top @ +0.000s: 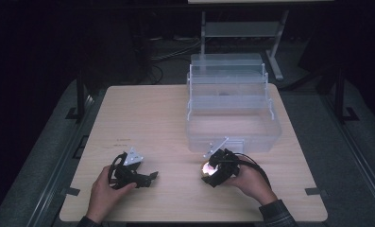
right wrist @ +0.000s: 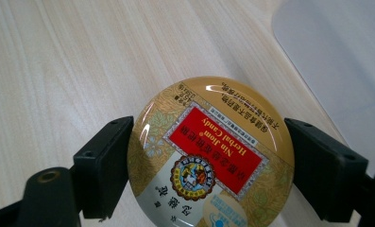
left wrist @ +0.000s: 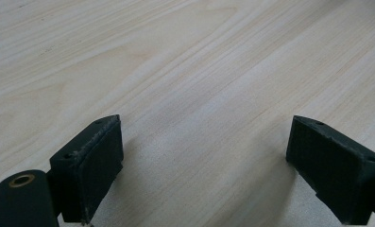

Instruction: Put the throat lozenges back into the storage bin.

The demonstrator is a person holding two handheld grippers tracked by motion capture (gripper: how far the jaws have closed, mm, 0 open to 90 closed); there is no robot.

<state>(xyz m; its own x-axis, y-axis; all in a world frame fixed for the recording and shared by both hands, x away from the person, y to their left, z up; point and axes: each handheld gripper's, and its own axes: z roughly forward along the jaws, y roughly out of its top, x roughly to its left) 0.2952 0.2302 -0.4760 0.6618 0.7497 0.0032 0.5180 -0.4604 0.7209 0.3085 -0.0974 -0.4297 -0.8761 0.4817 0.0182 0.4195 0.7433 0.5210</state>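
1. High view: wooden bench (top: 142, 118), bearing clear tiered storage box (top: 232, 111) at far right.
2. Left claw (top: 149, 178): resting on bench, jaws wide apart, empty.
3. Right claw (right wrist: 208, 165): clamped on round candy tin (right wrist: 211, 158), just above bench, near box front.
4. Risk: smooth curved rim gripped at edges only; likely slip or tilt if jolted.

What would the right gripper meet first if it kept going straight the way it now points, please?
Probably the clear plastic toolbox. The right gripper, shut on the round candy tin, points across the wooden table towards the box's pale wall at the upper right of its view. Depth is hard to judge; it might pass just beside it.
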